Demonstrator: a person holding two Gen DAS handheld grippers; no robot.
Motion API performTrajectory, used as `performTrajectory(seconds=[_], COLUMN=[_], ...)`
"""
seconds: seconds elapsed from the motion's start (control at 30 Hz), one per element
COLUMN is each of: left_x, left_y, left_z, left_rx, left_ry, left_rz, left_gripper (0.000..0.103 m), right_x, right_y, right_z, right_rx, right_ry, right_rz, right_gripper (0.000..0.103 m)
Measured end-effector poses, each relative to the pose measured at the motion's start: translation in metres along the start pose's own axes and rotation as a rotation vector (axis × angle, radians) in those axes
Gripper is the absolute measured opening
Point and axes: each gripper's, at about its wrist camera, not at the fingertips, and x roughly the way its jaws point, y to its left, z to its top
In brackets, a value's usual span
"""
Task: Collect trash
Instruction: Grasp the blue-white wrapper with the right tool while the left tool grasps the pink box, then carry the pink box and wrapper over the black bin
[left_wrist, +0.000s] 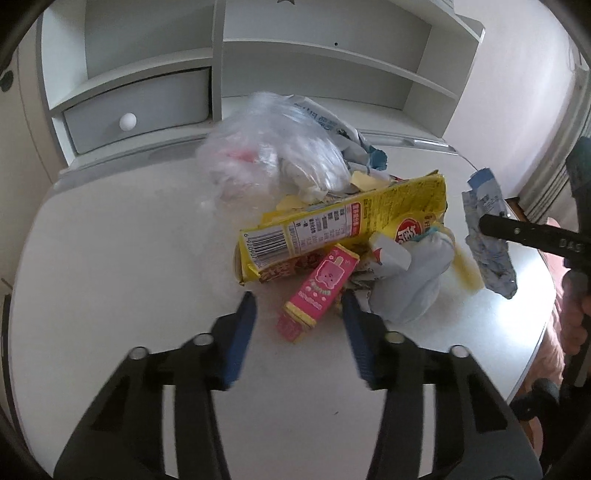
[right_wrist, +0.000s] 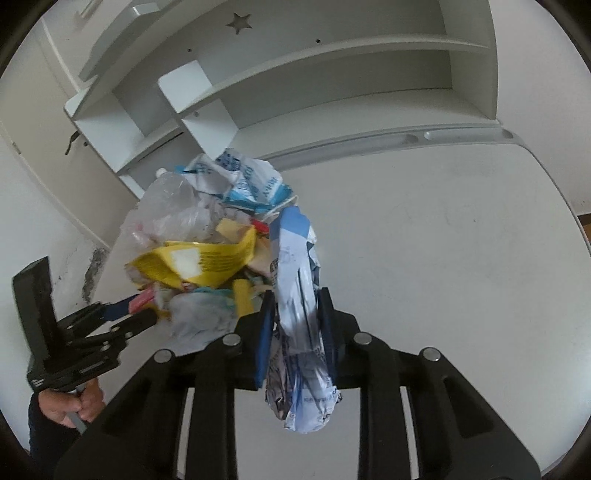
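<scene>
At the bottom of the left wrist view, the left gripper (left_wrist: 299, 317) stands with jaws apart around the near end of a pink box (left_wrist: 321, 291), its blue pads not visibly pressing it. Just beyond lies the trash pile (left_wrist: 332, 221) on the white table (left_wrist: 110, 277): a yellow snack bag (left_wrist: 354, 218), then a clear plastic bag (left_wrist: 273, 147). In the right wrist view, the right gripper (right_wrist: 297, 314) is clamped on a crumpled blue-and-white wrapper (right_wrist: 299, 295). Farthest, at upper left, a shelf unit (left_wrist: 221, 55) holds a closed grey drawer (left_wrist: 136, 110).
</scene>
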Motion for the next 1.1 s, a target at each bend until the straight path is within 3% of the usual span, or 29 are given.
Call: performTrajectory(seconds=[0.07, 0.2, 0.5, 0.63, 0.83, 1.0, 1.1], left_x=[0.002, -0.004, -0.060, -0.078, -0.070, -0.045, -0.024], left_y=[-0.002, -0.004, -0.013, -0.039, -0.128, -0.258, -0.345], left_z=[0.001, 0.000, 0.004, 0.012, 0.027, 0.020, 0.002], left_rx=[0.014, 0.001, -0.005, 0.030, 0.108, 0.242, 0.323], left_ry=[-0.007, 0.002, -0.042, -0.072, -0.081, -0.059, -0.006], left_rz=[0.001, 0.019, 0.046, 0.033, -0.073, -0.231, -0.340], left_gripper=[0.026, 0.019, 0.016, 0.016, 0.016, 0.016, 0.016], right_x=[-0.004, -0.010, -0.048, -0.082, -0.149, -0.211, -0.244], right_y=[0.002, 0.004, 0.003, -0.019, -0.090, -0.168, -0.220], right_z=[-0.002, -0.005, -0.005, -0.017, -0.055, -0.110, -0.154], right_rx=[-0.008, -0.025, -0.051, -0.040, 0.033, 0.137, 0.221], right_ry=[-0.001, -0.006, -0.081, -0.127, -0.198, -0.250, -0.253], right_rz=[0.002, -0.005, -0.033, -0.066, -0.174, -0.318, -0.412], right_gripper=[0.024, 0.024, 0.023, 0.023, 0.023, 0.023, 0.023])
